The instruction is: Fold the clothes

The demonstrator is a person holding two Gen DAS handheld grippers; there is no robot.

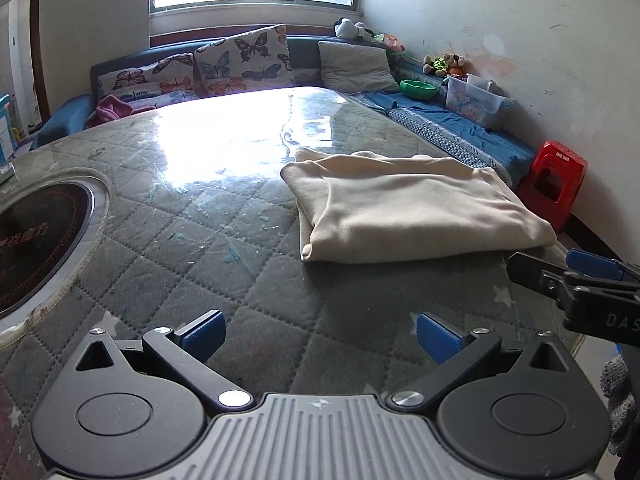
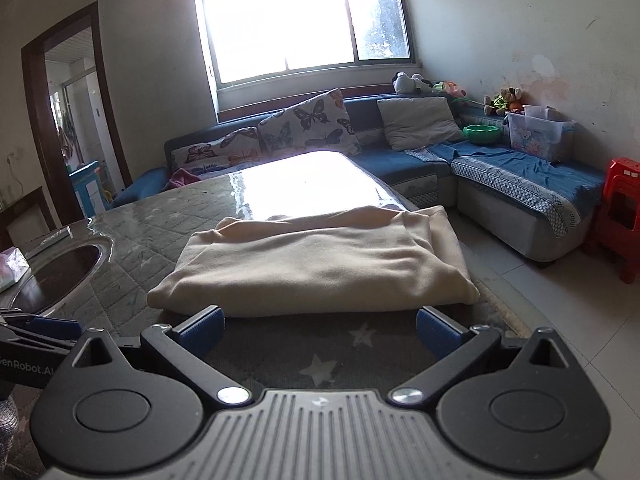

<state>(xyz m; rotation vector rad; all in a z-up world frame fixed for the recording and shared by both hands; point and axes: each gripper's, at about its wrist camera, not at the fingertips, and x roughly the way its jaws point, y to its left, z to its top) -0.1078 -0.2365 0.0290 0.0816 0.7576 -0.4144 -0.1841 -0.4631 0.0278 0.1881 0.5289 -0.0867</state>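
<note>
Containers: clear plastic tub (image 1: 478, 100) on the far right sofa (image 2: 520, 176), printed sides, a smaller clear box sitting in its top; contents can't be made out. Green bowl (image 1: 418, 89) just left of it on the sofa, contents not visible.

Folded cream garment (image 2: 316, 260) lies flat on the bench (image 1: 208, 220), right side, close to the near edge. Neither tool touches it.

Left gripper (image 1: 320, 334): jaws wide apart, empty, hovering over bare quilted cover left of and nearer than the garment. Right gripper (image 2: 320, 330): jaws wide apart, empty, lined up just short of the garment's near folded edge.

View differences: left wrist view shows the right gripper's fingers coming in at the right edge, plus a red stool (image 1: 554, 182) past the garment. Right wrist view shows a doorway (image 2: 72, 120) far left, tiled floor (image 2: 540, 300) to the right, and a corner of the left gripper at the near left edge.

Surface: grey quilted star-print cover under a glossy clear sheet, strong window glare at the far end. Round dark inset hob (image 1: 36, 236) on the left. Butterfly cushions (image 1: 240, 62) and a grey cushion (image 2: 418, 122) on the sofa, soft toys (image 1: 446, 64) in the far corner, window (image 2: 304, 24) behind.
</note>
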